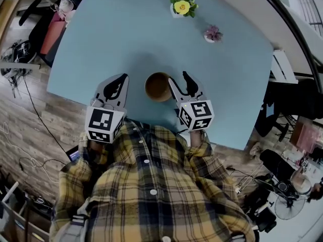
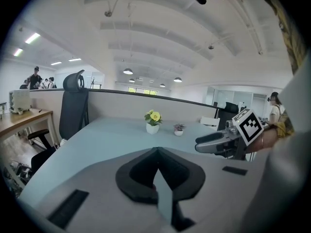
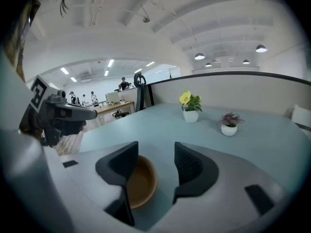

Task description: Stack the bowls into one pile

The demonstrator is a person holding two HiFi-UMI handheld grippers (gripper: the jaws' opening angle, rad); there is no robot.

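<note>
The brown bowl point(image 1: 158, 86) sits on the pale blue table point(image 1: 126, 29), close to the edge nearest the person and between the two grippers. From above I see one rim and a dark hollow; whether more bowls are nested inside it I cannot tell.

The right gripper point(image 1: 177, 77) is just beside the bowl, its inner jaw over the bowl's right rim as seen from the head view. In the right gripper view the jaws stand well apart point(image 3: 155, 152) and pinch nothing. The bowl point(image 3: 142, 181) lies low, partly hidden behind the left-hand jaw, with its edge reaching into the gap but neither pad pressing on it.

The left gripper point(image 1: 122, 78) is on the bowl's other side, apart from it, with its jaws pressed together. The left gripper view shows them meeting in one seam point(image 2: 157, 152) with nothing between.

Farther across the table, well away from the bowl, stand two small white pots — one with yellow flowers point(image 1: 182, 5), one with a pinkish plant point(image 1: 213, 34). The person's yellow plaid shirt point(image 1: 151, 185) fills the lower part of the head view.
</note>
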